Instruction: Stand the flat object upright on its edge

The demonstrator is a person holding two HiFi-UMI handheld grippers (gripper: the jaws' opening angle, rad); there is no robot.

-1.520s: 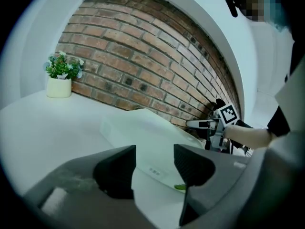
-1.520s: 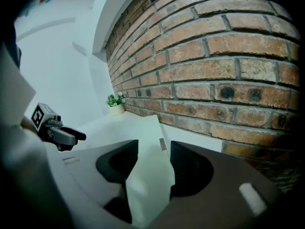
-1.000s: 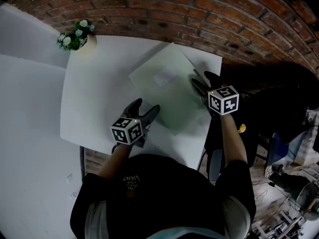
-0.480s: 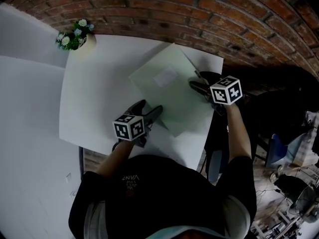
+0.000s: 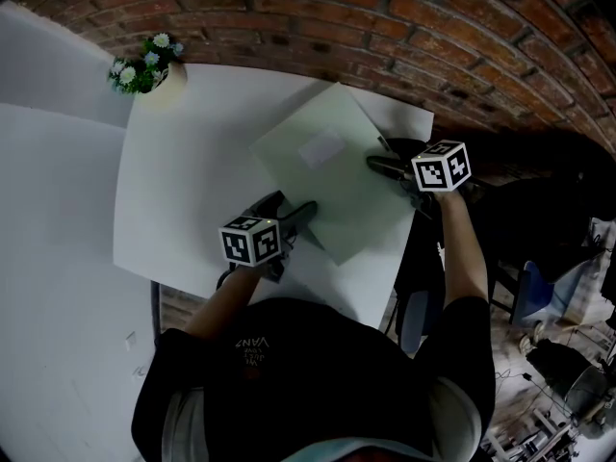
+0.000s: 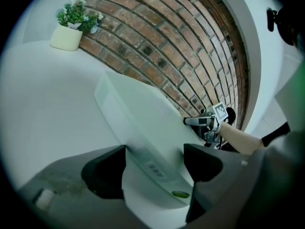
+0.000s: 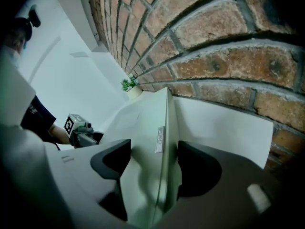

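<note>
Your left gripper [image 5: 291, 212], low in the centre of the head view, has its two jaws spread. The near edge of the one pale green board [image 5: 327, 186] runs between them, unpinched. Your right gripper [image 5: 377, 153], right of centre, straddles the board's right edge. Its jaws have just been opening wider and clasp nothing. The board rests mid-frame on the one white table [image 5: 183, 181]. One potted plant [image 5: 144, 65] sits upper left, beside the brick wall [image 5: 385, 17].
</note>
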